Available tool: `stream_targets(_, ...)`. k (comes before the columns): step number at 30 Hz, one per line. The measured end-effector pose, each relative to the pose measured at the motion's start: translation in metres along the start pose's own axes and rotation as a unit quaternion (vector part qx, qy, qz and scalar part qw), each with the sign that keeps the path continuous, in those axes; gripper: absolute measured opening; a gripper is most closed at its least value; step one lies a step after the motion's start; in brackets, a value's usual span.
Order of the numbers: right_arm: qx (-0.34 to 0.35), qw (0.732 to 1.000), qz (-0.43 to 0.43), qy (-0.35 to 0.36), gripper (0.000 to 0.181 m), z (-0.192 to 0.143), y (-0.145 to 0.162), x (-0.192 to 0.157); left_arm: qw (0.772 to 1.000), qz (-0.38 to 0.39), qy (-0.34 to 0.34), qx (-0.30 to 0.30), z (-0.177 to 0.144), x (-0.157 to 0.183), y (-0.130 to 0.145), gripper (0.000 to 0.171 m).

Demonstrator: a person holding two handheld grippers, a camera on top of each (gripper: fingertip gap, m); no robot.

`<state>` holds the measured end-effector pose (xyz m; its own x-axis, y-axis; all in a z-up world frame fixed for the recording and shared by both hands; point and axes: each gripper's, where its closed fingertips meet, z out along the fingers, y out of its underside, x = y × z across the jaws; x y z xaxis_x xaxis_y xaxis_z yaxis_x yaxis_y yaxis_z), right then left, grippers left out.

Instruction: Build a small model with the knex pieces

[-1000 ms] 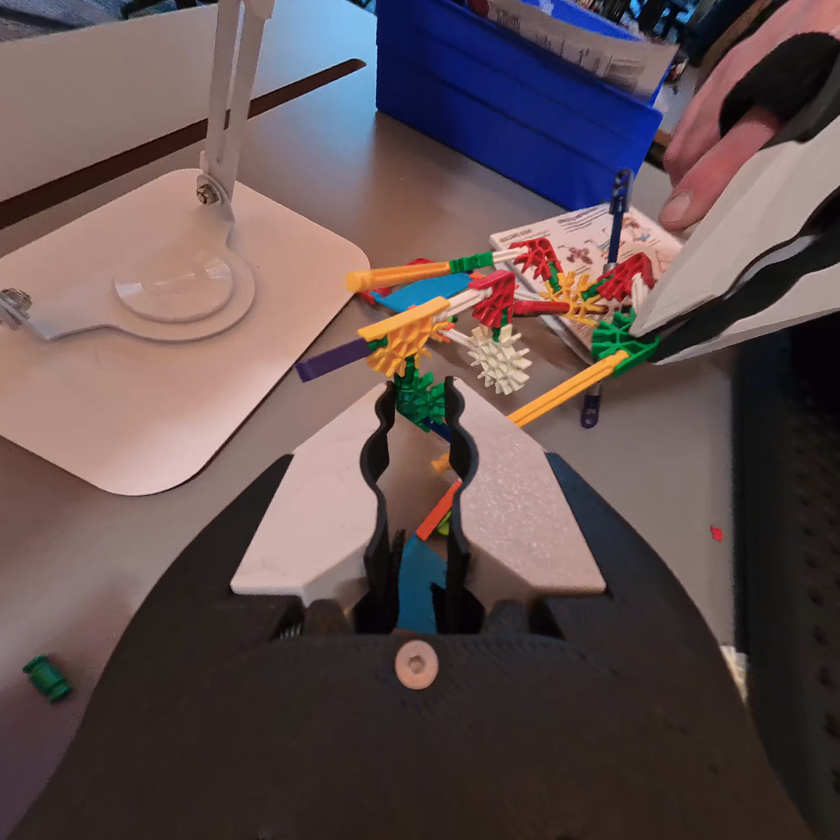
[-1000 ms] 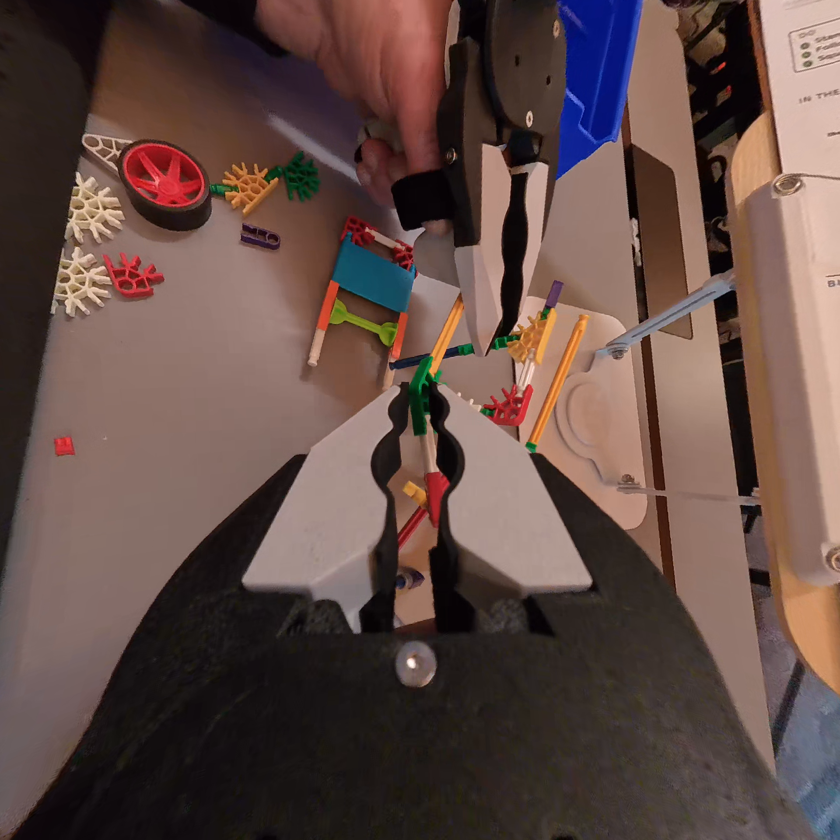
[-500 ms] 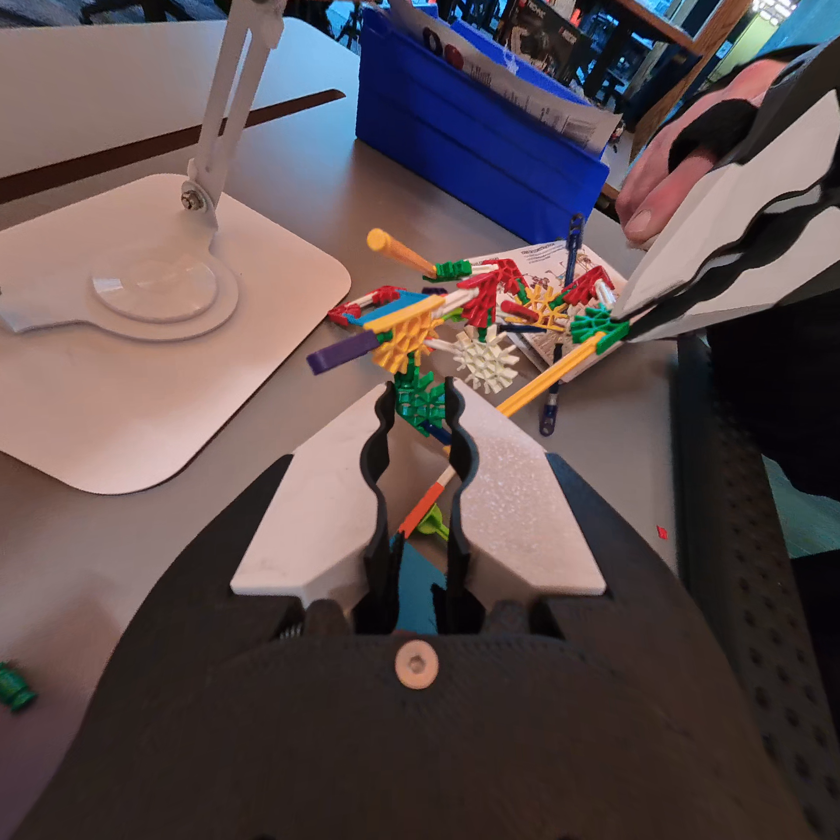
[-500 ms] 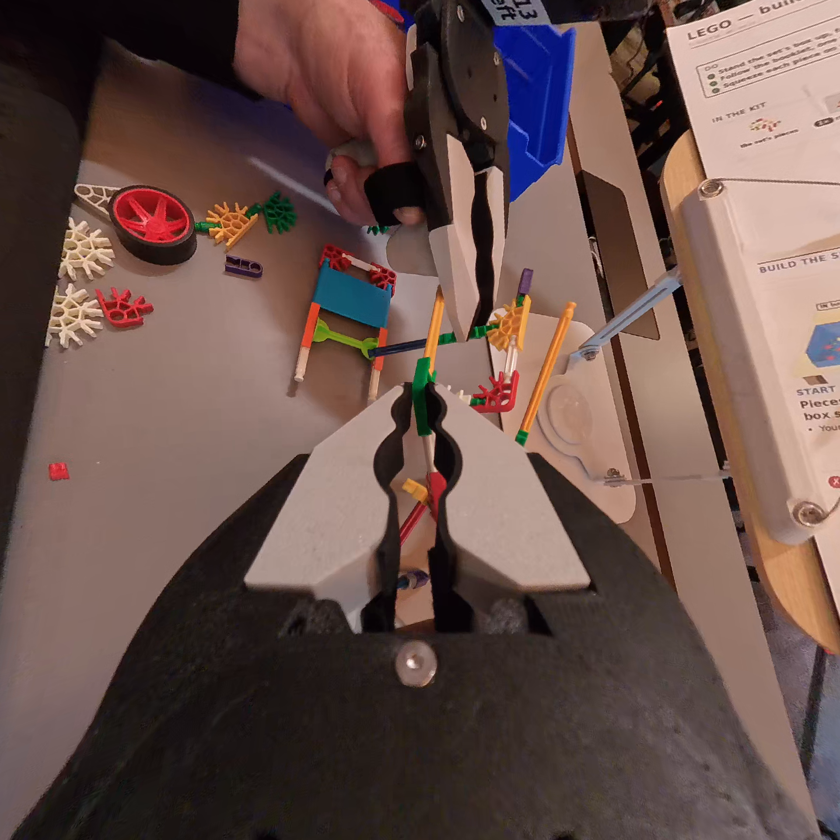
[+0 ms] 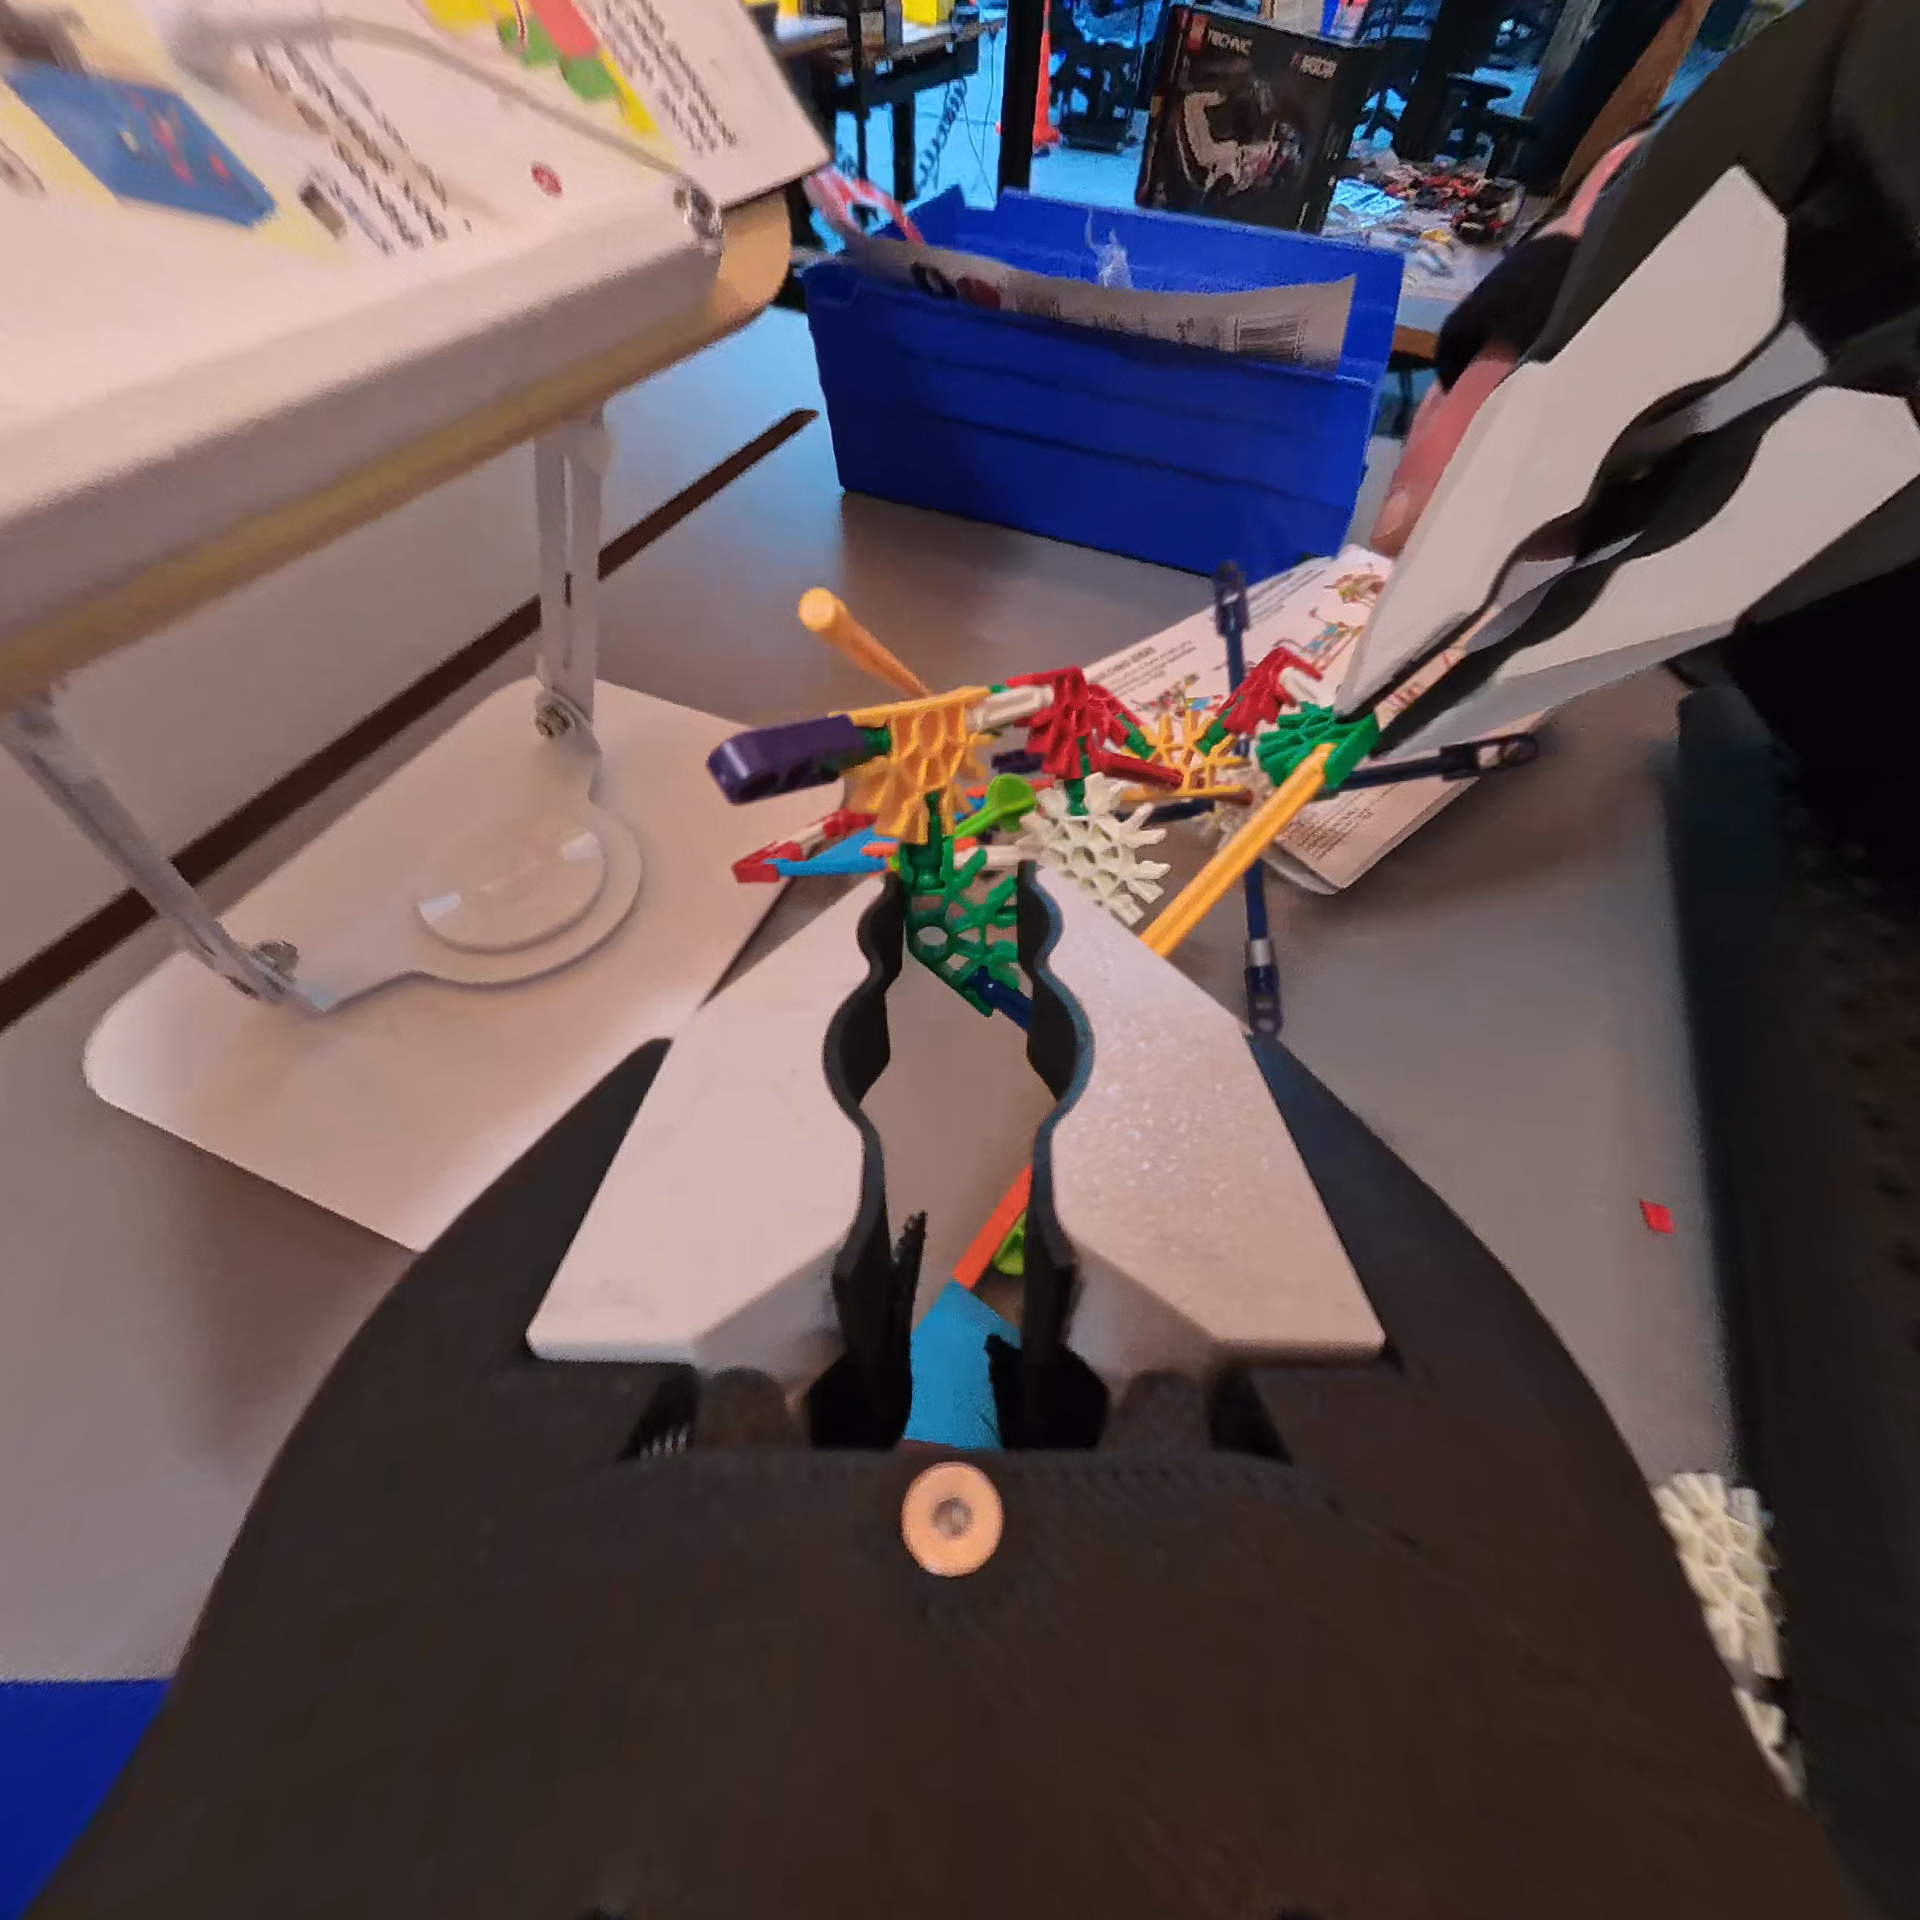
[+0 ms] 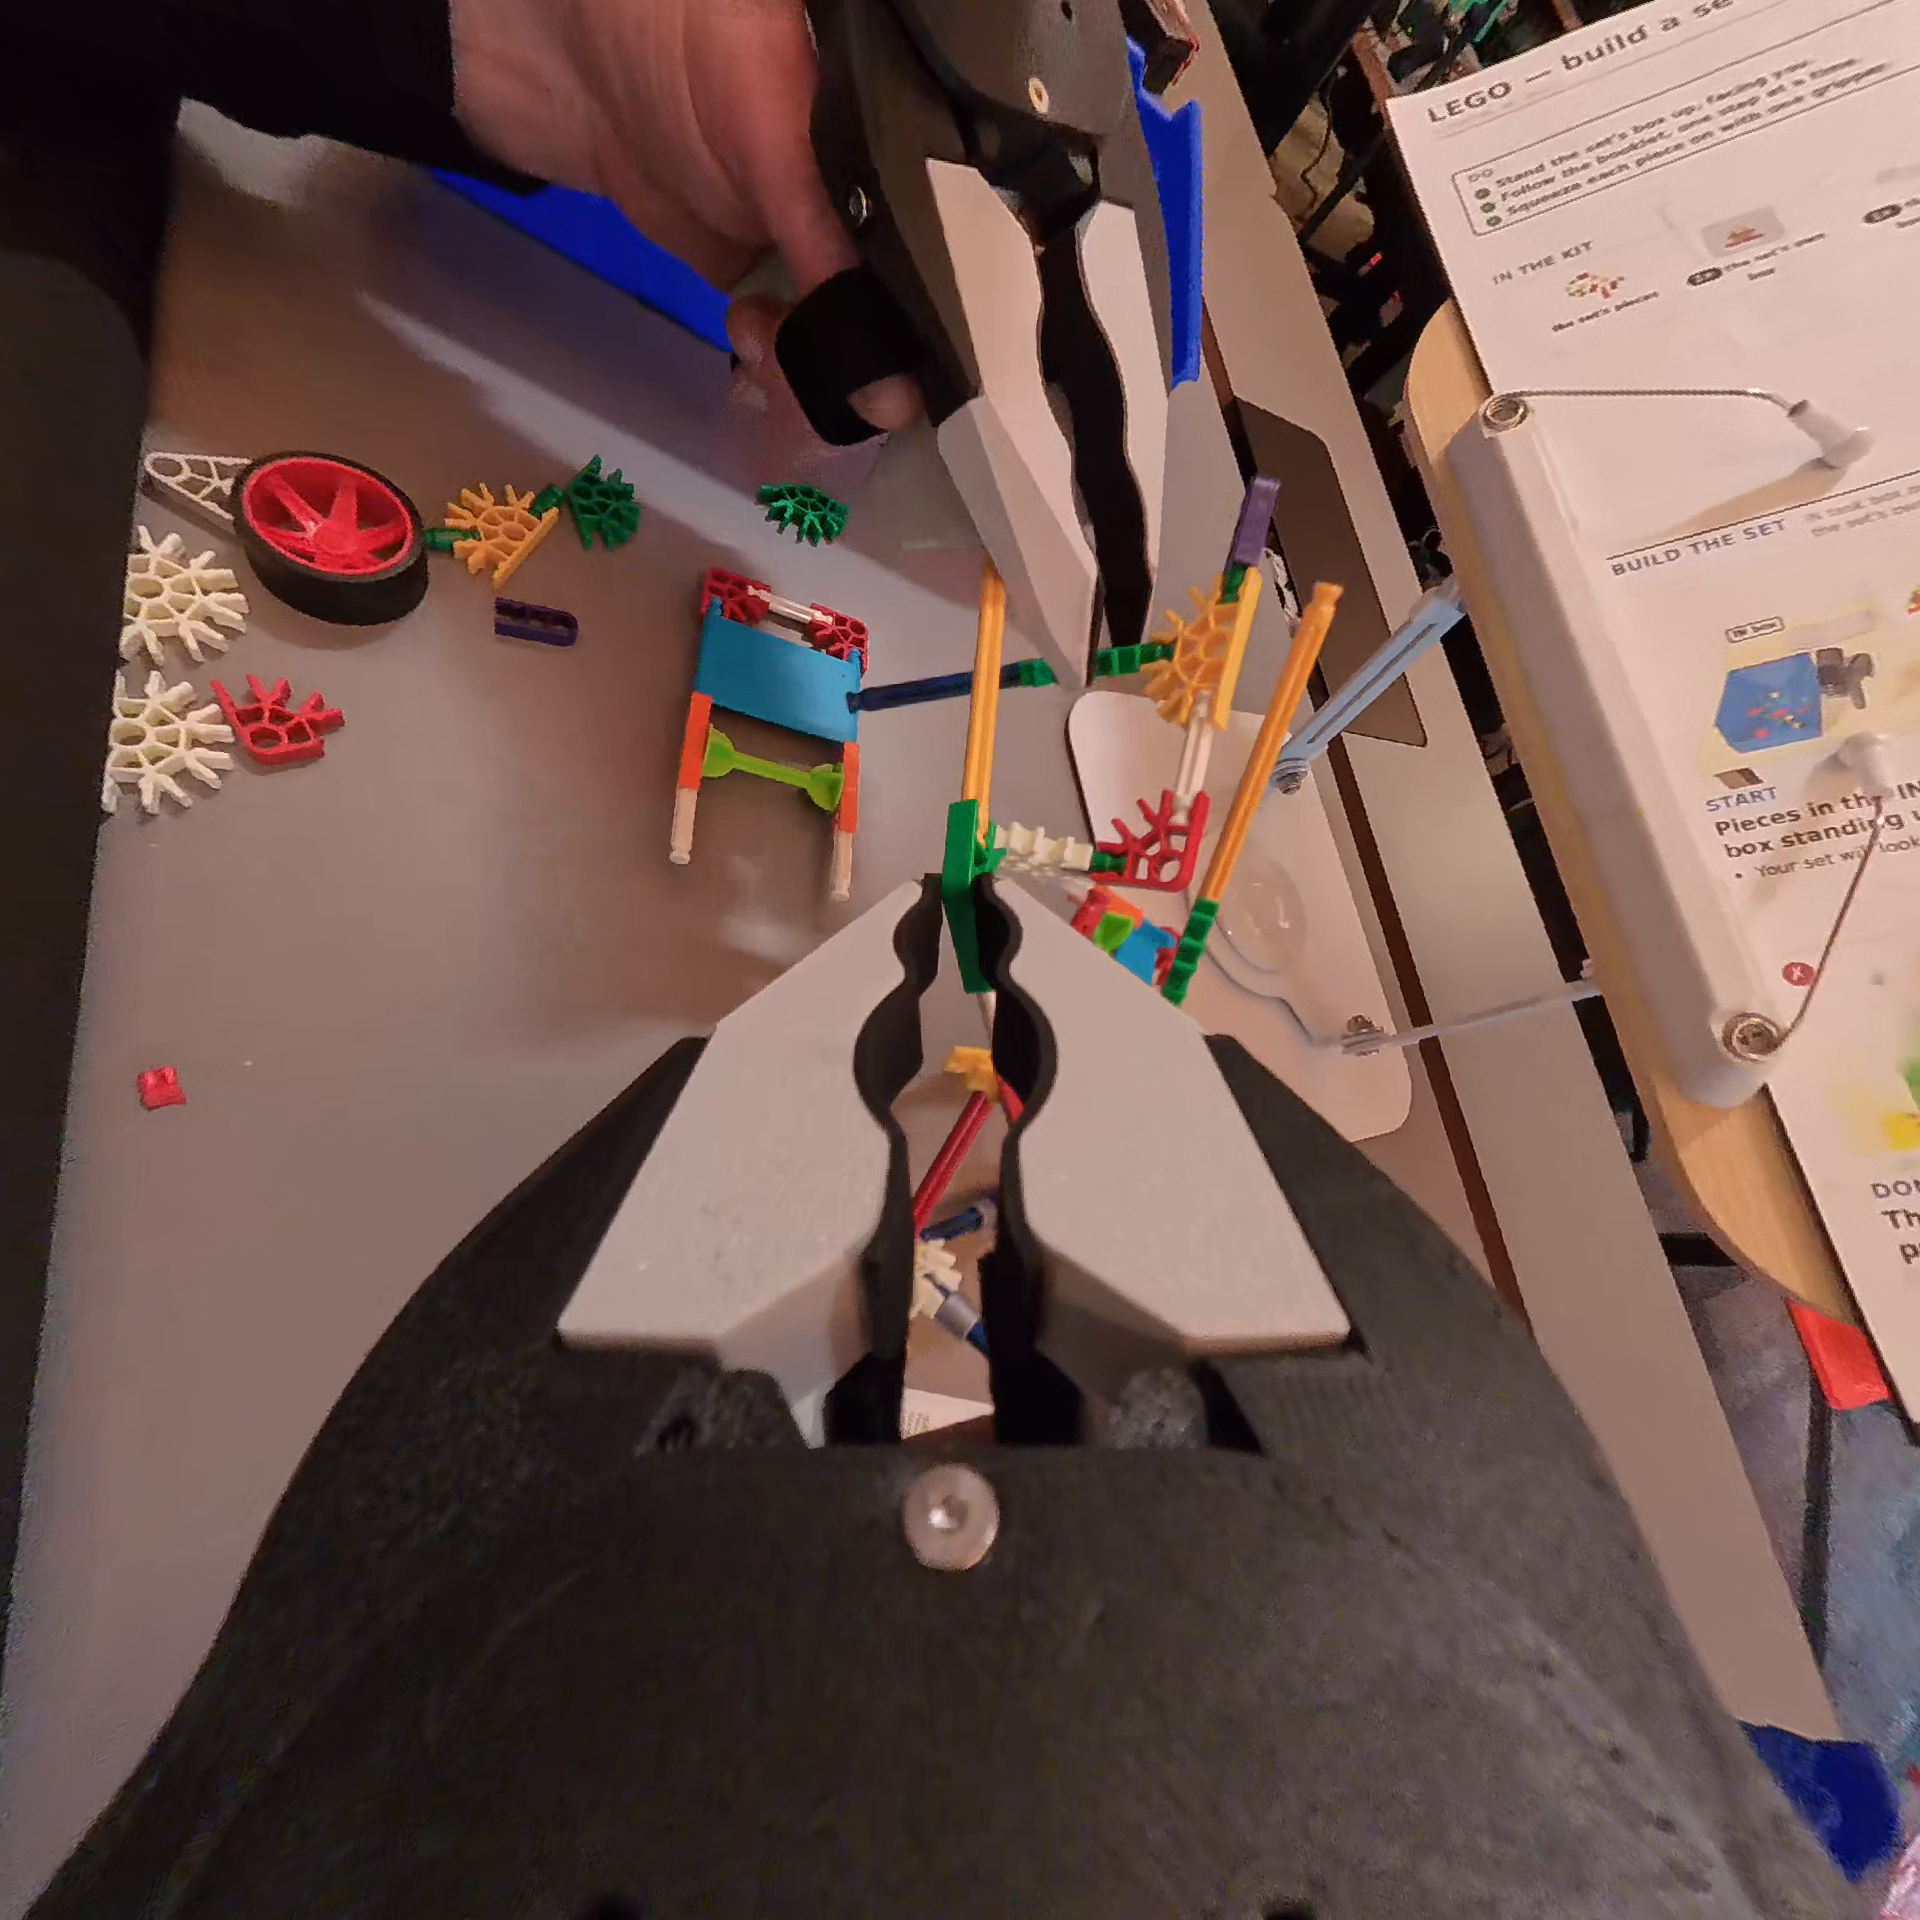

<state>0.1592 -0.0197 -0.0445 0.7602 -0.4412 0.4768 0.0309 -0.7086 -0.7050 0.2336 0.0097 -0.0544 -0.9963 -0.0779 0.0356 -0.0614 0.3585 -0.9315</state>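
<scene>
Low centre of the left wrist view, the left gripper (image 5: 961,914) pinches a green snowflake-shaped plastic connector (image 5: 961,925) of the multicoloured rod-and-connector toy assembly (image 5: 1039,769) held above the grey tabletop (image 5: 1455,1039). At right, the right gripper (image 5: 1371,717) clamps another green plastic connector (image 5: 1314,740). The assembly looks light, springy and easily popped apart, best gripped at connectors; cluttered workshop behind.

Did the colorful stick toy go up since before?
Yes. The colorful stick toy now sits higher and farther right over the white stand base, away from the blue seat piece lying on the table.
</scene>
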Motion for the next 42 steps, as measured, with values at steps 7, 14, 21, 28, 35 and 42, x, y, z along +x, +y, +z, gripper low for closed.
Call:
stream_targets(7, 0.001, 1.000, 0.004, -0.001, 0.003, -0.003, 0.005, -0.001, 0.998, 0.051, -0.022, 0.023, -0.008, 0.003, -0.015, 0.018)
stream_targets(14, -0.033, 0.999, 0.017, 0.027, 0.003, -0.010, 0.026, 0.006, 0.996, 0.078, -0.037, 0.009, -0.010, 0.017, -0.030, 0.018)
stream_targets(21, -0.043, 0.997, 0.033, 0.058, 0.027, -0.016, 0.031, 0.004, 0.992, 0.106, -0.057, -0.031, 0.009, 0.026, -0.043, 0.018)
stream_targets(28, -0.083, 0.986, 0.058, 0.131, 0.005, -0.021, 0.057, 0.023, 0.989, 0.127, -0.052, -0.049, 0.021, 0.025, -0.052, 0.018)
stream_targets(35, -0.046, 0.982, 0.136, 0.122, 0.004, -0.022, 0.068, 0.030, 0.980, 0.170, -0.068, -0.079, 0.023, 0.032, -0.054, 0.018)
stream_targets(42, 0.004, 0.943, 0.317, 0.098, 0.003, -0.020, 0.078, 0.036, 0.969, 0.231, -0.054, -0.075, 0.029, 0.036, -0.057, 0.018)
